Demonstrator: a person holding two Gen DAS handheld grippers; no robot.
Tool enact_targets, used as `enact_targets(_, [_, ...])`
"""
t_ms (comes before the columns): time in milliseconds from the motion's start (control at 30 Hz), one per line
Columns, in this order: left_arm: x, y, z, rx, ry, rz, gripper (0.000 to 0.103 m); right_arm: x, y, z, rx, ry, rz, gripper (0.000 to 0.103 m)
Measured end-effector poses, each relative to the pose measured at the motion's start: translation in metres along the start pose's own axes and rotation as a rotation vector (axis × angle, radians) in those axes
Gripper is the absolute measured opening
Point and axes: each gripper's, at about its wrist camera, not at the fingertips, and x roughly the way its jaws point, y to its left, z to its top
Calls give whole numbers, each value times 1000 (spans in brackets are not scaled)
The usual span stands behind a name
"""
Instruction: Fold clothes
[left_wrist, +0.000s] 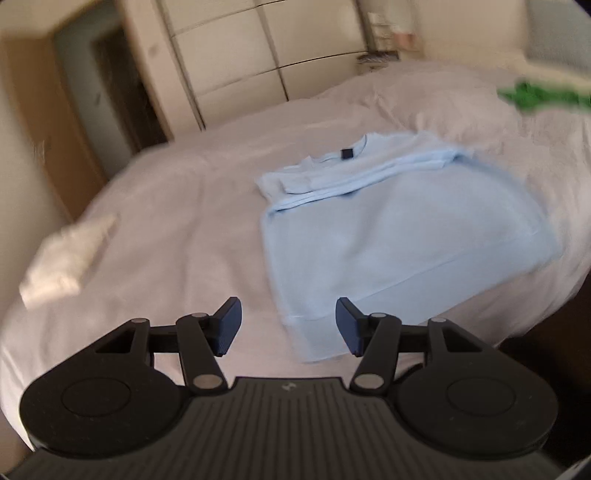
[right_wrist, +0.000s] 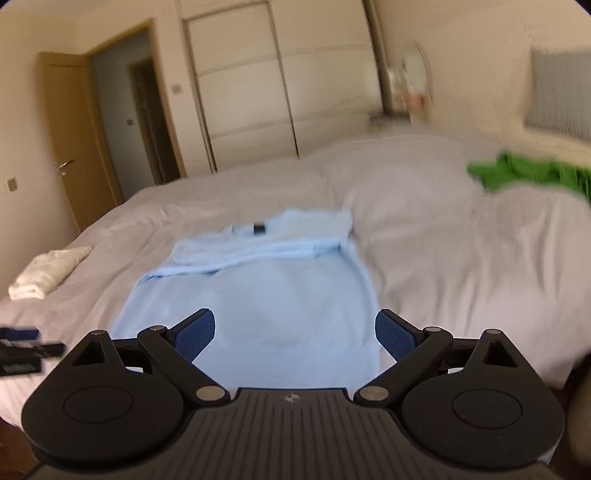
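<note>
Both hand-held grippers hang wide open and empty over the near edge of the bed, above a light blue shirt.

Left hand-held gripper has its jaws far apart above the near left corner of the shirt; right hand-held gripper is also spread wide, over the hem, and holds nothing. The shirt lies flat on the bed, collar at the far side, with the sleeves laid across the chest, so it is folded in part. It looks thin, soft and light; I judge it will sag and wrinkle if it is lifted at one point only. Better places to pinch are the two hem corners, through all layers. A white folded cloth lies at the left and a green garment at the far right, both well apart from the shirt.
</note>
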Motion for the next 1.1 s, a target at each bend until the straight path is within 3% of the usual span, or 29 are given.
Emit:
enact_targets(167, [35,3,-39,293,-71,55,52,26,-20,-11,-210,-30,-96,93])
enact_targets(500, [88,-18,-81,803,-250,66,52,114,-66,-73,-725,114,-279,77])
enact_targets(733, [120,-26,-105,1130,-392,87,52,153,-70,-110,-1121,82,-232,72])
enact_targets(833, [130,-27,-114,1245,-456,96,53,166,-68,-131,-1320,64,-186,63])
enact_targets(900, [136,-27,-118,1295,-486,99,53,171,-66,-146,-1461,27,-155,55])
enact_targets(1100, [151,-25,-130,1434,-561,102,50,170,-61,-176,-1719,-152,-76,54])
